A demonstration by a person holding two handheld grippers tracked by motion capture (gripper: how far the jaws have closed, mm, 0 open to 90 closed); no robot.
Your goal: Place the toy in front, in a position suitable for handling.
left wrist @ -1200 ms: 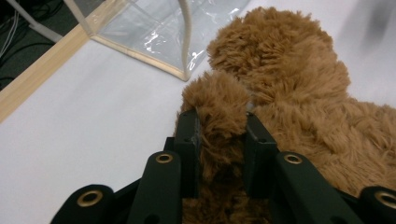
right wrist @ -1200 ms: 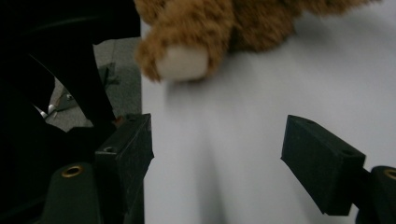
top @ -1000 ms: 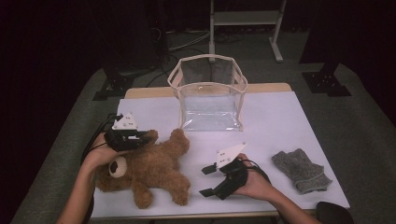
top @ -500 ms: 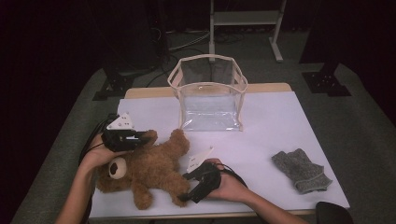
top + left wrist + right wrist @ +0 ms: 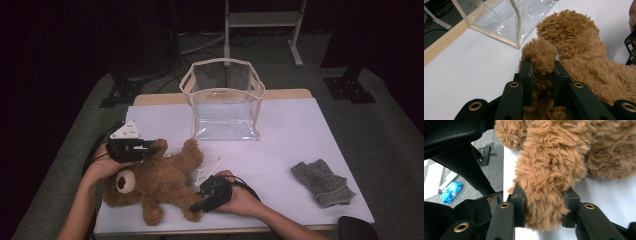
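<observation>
Both grippers are clenched on the teddy bear (image 5: 155,182), which lies on the white table (image 5: 300,135) at its near left, well short of the clear bag (image 5: 223,100) standing open at the far middle. Left gripper (image 5: 131,148): in its own view the jaws are pressed into one plush arm (image 5: 539,58), fur bulging between and above them. Right gripper (image 5: 210,196): in its own view the jaws straddle one plush leg (image 5: 544,180) near its end, close to the table's near edge.

Judgement: the work in hand appears to be lifting the bear toward the bag.

Risks noted:
- Each grip holds soft pile and stuffing on a limb only. The body hangs unsupported between them, so its weight could drag a limb out of the jaws on lifting.
- Uneven raising of the two hands would swing the body and could strike the bag's light walls, tipping or shifting it.
- The bag's mouth looks little wider than the bear; a limb may catch on the rim.

A grey cloth (image 5: 322,182) lies at the right, well apart.
</observation>
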